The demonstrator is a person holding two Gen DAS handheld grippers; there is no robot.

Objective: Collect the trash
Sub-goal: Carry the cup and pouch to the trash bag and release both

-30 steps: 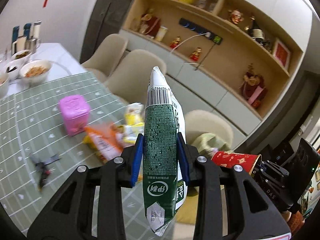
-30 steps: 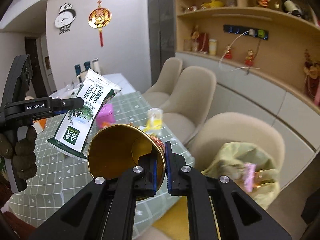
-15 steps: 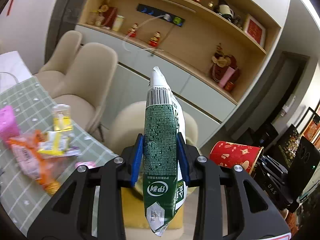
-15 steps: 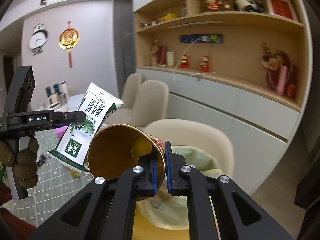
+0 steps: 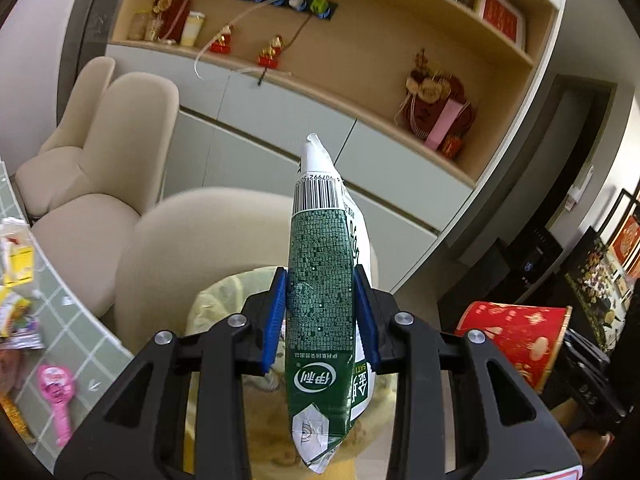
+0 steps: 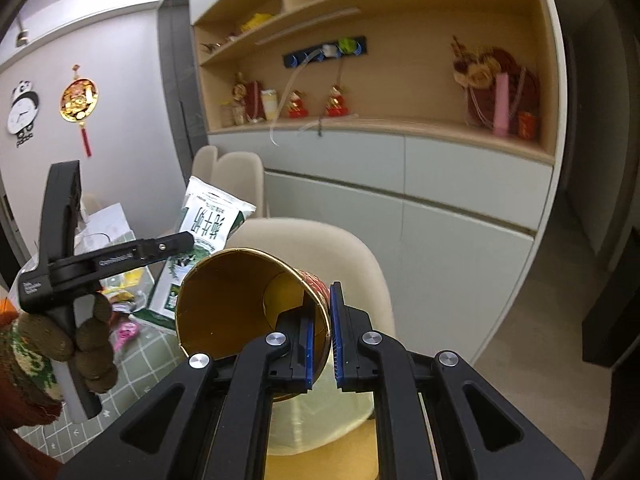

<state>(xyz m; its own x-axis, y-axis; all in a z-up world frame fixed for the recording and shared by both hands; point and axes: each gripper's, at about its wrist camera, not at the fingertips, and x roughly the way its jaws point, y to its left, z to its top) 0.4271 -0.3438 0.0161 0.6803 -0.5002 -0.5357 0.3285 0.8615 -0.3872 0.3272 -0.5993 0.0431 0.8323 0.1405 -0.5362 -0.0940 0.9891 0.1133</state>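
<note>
Gripping milk bag [image 5: 322, 280] — cup [image 6: 256, 300] — above bin [image 5: 224, 300].

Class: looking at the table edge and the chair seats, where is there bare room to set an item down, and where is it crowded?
Bare: the beige chair seats, and the green checked cloth strip along the table's rim beside the pink tag. Crowded: the yellow wrappers farther along the edge, and the lined trash bin under both loaded grippers.

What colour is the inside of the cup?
Shiny gold inside the cup, red outside. The right wrist view shows it best.
</note>
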